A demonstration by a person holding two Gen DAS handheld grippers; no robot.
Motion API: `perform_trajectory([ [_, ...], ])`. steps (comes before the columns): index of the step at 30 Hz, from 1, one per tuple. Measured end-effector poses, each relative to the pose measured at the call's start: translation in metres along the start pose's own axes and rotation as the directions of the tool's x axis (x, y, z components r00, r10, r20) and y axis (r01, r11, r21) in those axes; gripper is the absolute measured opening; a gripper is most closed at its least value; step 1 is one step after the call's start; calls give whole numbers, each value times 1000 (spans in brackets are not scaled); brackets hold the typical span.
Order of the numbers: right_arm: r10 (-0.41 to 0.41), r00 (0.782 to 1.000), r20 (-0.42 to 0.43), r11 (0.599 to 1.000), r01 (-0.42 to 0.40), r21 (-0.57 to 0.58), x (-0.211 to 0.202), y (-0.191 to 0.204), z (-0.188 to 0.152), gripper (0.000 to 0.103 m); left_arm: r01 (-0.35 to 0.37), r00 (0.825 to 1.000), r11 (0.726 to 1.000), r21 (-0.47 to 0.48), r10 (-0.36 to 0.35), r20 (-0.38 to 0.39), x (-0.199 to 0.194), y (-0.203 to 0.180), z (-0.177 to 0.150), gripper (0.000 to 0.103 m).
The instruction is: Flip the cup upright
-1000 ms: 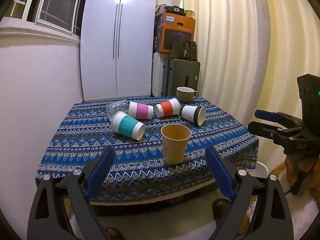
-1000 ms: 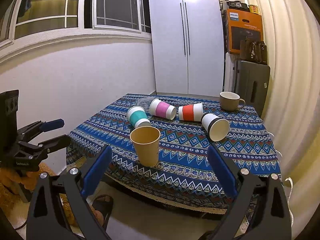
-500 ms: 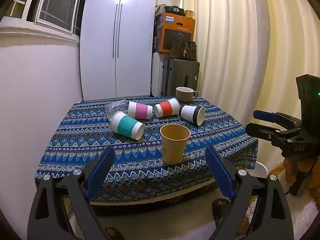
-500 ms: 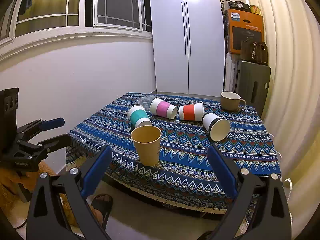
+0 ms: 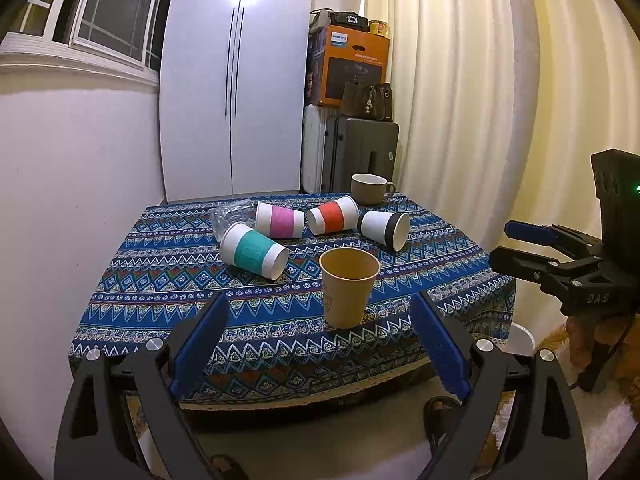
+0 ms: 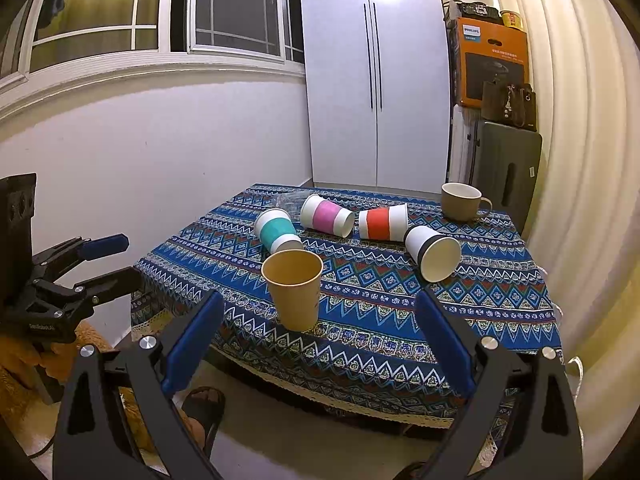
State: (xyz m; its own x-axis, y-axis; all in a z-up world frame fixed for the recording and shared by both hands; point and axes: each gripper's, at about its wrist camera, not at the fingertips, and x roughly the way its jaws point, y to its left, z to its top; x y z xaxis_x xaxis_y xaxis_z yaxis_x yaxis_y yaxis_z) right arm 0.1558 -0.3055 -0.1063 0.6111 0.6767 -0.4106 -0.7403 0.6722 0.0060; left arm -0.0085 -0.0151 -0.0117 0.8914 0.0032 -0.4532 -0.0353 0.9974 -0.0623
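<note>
A tan paper cup (image 5: 348,286) (image 6: 294,288) stands upright near the table's front edge. Behind it several cups lie on their sides: teal-banded (image 5: 254,250) (image 6: 276,232), pink-banded (image 5: 280,220) (image 6: 327,215), red-banded (image 5: 333,215) (image 6: 383,222) and black-banded (image 5: 385,228) (image 6: 434,252). My left gripper (image 5: 320,344) is open and empty, held off the front edge. My right gripper (image 6: 318,344) is open and empty, also short of the table. Each shows in the other's view, the right gripper (image 5: 528,246) at the right and the left gripper (image 6: 106,260) at the left.
A brown mug (image 5: 370,188) (image 6: 462,202) stands upright at the back right. A clear plastic container (image 5: 232,216) lies at the back left. The table has a blue patterned cloth (image 5: 168,280). A wall is at the left, curtains at the right, a wardrobe and boxes behind.
Both grippers have drifted very slightly; the cups have not moved.
</note>
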Motion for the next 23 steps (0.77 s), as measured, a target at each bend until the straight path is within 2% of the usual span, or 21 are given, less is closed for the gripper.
perform_trajectory([
  [23, 0, 1000, -3, 1000, 0, -1, 1, 0, 0, 95, 12, 1000, 1000, 4, -12, 10, -1, -1, 1, 89],
])
